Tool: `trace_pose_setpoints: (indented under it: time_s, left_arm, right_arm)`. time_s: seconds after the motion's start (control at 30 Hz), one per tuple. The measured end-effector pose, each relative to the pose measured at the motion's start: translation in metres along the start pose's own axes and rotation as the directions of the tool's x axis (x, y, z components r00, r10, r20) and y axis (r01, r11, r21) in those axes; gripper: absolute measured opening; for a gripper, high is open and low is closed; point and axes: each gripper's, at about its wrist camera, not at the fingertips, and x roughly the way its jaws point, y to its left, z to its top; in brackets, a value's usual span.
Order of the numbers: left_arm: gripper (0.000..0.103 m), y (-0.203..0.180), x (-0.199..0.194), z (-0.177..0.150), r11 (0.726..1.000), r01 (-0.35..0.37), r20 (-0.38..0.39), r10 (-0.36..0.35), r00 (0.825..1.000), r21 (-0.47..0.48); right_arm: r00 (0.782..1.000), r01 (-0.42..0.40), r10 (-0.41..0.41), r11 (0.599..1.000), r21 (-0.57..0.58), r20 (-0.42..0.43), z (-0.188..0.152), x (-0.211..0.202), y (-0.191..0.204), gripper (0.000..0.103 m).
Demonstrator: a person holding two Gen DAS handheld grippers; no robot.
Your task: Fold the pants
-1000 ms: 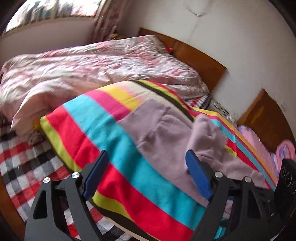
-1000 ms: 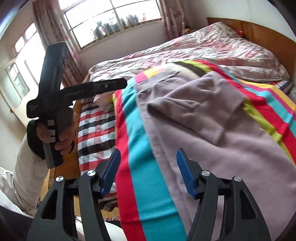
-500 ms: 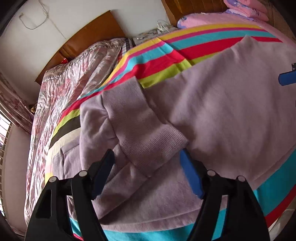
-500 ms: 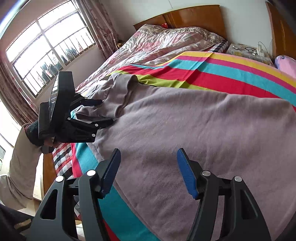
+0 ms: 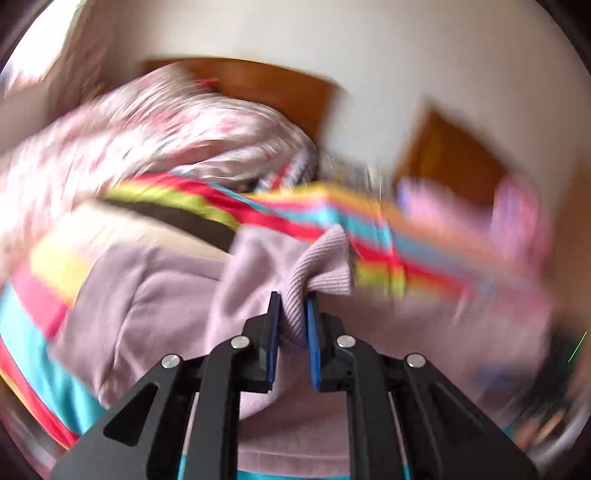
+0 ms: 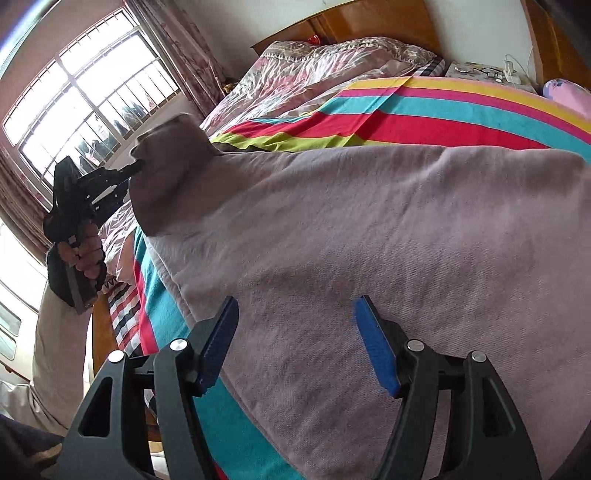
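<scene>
Mauve fleece pants (image 6: 369,229) lie spread over a striped blanket (image 6: 424,110) on the bed. My left gripper (image 5: 293,306) is shut on the ribbed cuff (image 5: 321,266) of a pant leg and holds it lifted off the bed; the left wrist view is motion-blurred. In the right wrist view the left gripper (image 6: 133,168) shows at the left, with the raised cuff (image 6: 170,147) bunched at its tips. My right gripper (image 6: 295,314) is open and empty, low over the flat pants fabric.
A pink floral quilt (image 6: 314,62) lies beyond the blanket, with a wooden headboard (image 6: 369,22) behind. A nightstand (image 6: 487,74) with glasses and cables stands at the back right. A window (image 6: 85,92) is at the left. Checked sheet (image 6: 125,314) shows at the bed's edge.
My left gripper has closed on the pant cuff and lifted it up off the bed. My right gripper has moved lower over the fabric, still open.
</scene>
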Motion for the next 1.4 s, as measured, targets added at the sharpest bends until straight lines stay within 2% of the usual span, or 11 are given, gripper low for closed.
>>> trace_pose_setpoints:
  time_s: [0.03,0.1,0.2,0.3,0.4,0.47,0.57,0.77,0.97,1.3,1.4]
  left_arm:
    - [0.014,0.035,-0.011,0.003,0.983,0.054,0.062,-0.043,0.997,-0.178]
    - [0.015,0.088,-0.023,-0.002,0.917,0.099,0.130,-0.053,0.990,-0.386]
    - [0.023,0.122,-0.018,-0.013,0.891,0.039,0.062,-0.012,0.998,-0.452]
    - [0.034,0.129,-0.017,-0.027,0.890,0.056,0.031,-0.047,0.998,-0.452]
    - [0.041,0.126,-0.018,-0.031,0.887,0.089,0.052,-0.073,0.996,-0.453]
    - [0.042,0.121,-0.021,-0.036,0.892,0.089,0.062,-0.068,0.996,-0.444]
    - [0.042,0.111,-0.031,-0.038,0.908,0.082,0.077,-0.055,0.995,-0.411]
    - [0.040,0.111,-0.024,-0.040,0.927,0.041,0.039,-0.028,0.999,-0.374]
    - [0.037,0.115,-0.025,-0.050,0.919,0.053,0.044,-0.039,0.998,-0.391]
    - [0.047,0.110,-0.037,-0.062,0.907,0.078,0.069,-0.054,0.996,-0.413]
    - [0.047,0.104,-0.040,-0.068,0.909,0.082,0.068,-0.059,0.996,-0.409]
  right_arm:
    - [1.000,-0.001,0.001,1.000,0.000,-0.001,0.001,0.001,0.000,0.066]
    - [1.000,0.002,-0.002,1.000,-0.015,-0.005,0.000,0.003,0.002,0.067]
    - [1.000,0.022,-0.023,0.996,-0.082,-0.014,-0.003,0.002,0.015,0.067]
    - [0.998,0.068,-0.067,0.976,-0.207,0.007,-0.011,-0.002,0.040,0.063]
    - [0.996,0.092,-0.094,0.939,-0.331,0.009,-0.022,-0.002,0.062,0.047]
    - [0.993,0.104,-0.117,0.908,-0.405,-0.007,-0.032,0.000,0.072,0.032]
    - [0.990,0.104,-0.134,0.876,-0.471,-0.031,-0.047,0.003,0.076,0.025]
    - [0.980,0.152,-0.196,0.849,-0.506,-0.033,-0.058,0.007,0.072,0.022]
    - [0.964,0.196,-0.266,0.760,-0.619,-0.021,-0.060,0.013,0.086,0.022]
    - [0.942,0.235,-0.336,0.612,-0.755,0.021,-0.063,0.029,0.104,0.023]
    - [0.942,0.232,-0.332,0.569,-0.789,0.038,-0.066,0.031,0.107,0.016]
